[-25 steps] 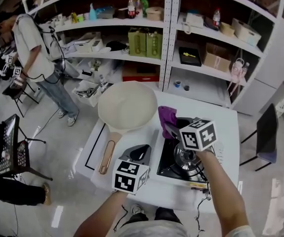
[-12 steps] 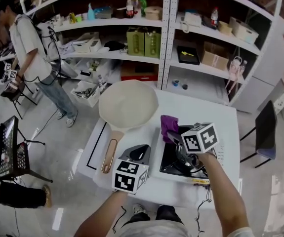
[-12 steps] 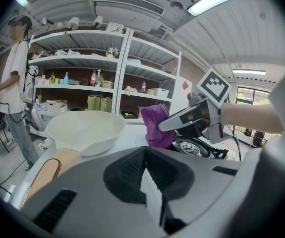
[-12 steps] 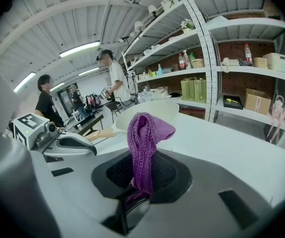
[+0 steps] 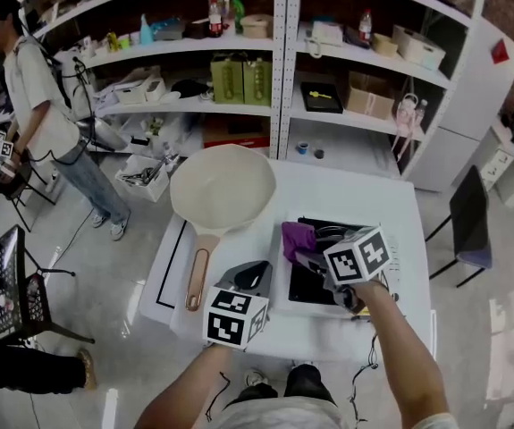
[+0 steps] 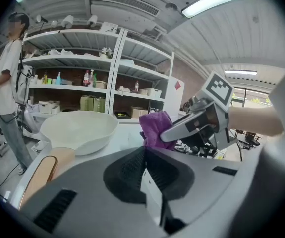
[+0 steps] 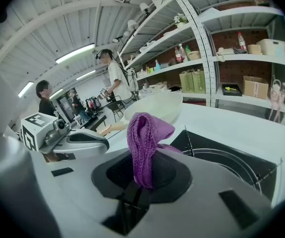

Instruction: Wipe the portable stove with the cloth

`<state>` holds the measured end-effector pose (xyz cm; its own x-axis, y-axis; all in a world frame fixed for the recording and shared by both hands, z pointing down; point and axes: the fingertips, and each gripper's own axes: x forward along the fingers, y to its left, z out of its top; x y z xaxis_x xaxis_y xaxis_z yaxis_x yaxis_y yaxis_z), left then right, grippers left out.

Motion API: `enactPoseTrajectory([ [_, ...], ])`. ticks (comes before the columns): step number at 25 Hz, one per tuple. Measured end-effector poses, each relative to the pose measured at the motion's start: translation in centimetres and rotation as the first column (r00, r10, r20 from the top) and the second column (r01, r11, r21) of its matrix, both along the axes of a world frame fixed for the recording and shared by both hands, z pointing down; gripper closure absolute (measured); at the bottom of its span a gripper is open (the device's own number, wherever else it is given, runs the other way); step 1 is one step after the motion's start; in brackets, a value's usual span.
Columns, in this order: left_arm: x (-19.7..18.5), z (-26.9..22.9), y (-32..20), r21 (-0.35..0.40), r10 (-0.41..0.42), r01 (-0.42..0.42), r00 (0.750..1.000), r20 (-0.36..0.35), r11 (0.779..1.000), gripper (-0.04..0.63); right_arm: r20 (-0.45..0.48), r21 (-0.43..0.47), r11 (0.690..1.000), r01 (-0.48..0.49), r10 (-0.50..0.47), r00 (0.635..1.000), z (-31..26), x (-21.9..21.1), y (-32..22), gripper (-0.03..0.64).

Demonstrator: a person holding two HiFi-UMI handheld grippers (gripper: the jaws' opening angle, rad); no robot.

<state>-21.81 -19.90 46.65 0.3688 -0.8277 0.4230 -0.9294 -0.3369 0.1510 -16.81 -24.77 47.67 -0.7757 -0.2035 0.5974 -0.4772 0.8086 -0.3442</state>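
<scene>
The black portable stove [image 5: 303,286] sits on the right half of the white table [image 5: 364,199]; its burner ring [image 7: 231,158] shows in the right gripper view. My right gripper [image 5: 303,250] is shut on the purple cloth [image 5: 297,236], which hangs over the stove's left part. From the jaws the cloth [image 7: 143,140] stands up in a bunched fold. My left gripper [image 5: 255,277] is shut with nothing in it, low over the table just left of the stove. From there I see the cloth [image 6: 154,129] and the right gripper [image 6: 168,133] a little ahead.
A large white pan [image 5: 219,186] with a wooden handle [image 5: 198,277] lies left of the stove. Shelving [image 5: 279,70] full of boxes and bottles stands behind the table. A person [image 5: 46,105] stands at the far left, and a chair [image 5: 467,231] is at the right.
My right gripper has drawn the purple cloth from the stove's far left corner toward me along its left side. The left gripper has stayed in place.
</scene>
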Motion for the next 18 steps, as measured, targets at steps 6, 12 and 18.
enactPoseTrajectory([
  [6,0.6,-0.1,0.9,0.002,0.032,-0.032,0.999,-0.002,0.999,0.592,0.015,-0.035,0.999,-0.006,0.006,1.000,0.0,0.6,2.5,0.549],
  [12,0.6,0.1,1.4,-0.002,0.041,-0.041,0.999,-0.003,0.999,0.592,0.042,-0.060,0.998,-0.015,0.017,0.999,0.0,1.0,4.3,0.548],
  [18,1.1,-0.4,1.2,0.002,0.028,-0.028,1.000,-0.010,1.000,0.592,0.100,-0.027,0.998,-0.048,0.051,0.994,-0.7,1.1,4.7,0.549],
])
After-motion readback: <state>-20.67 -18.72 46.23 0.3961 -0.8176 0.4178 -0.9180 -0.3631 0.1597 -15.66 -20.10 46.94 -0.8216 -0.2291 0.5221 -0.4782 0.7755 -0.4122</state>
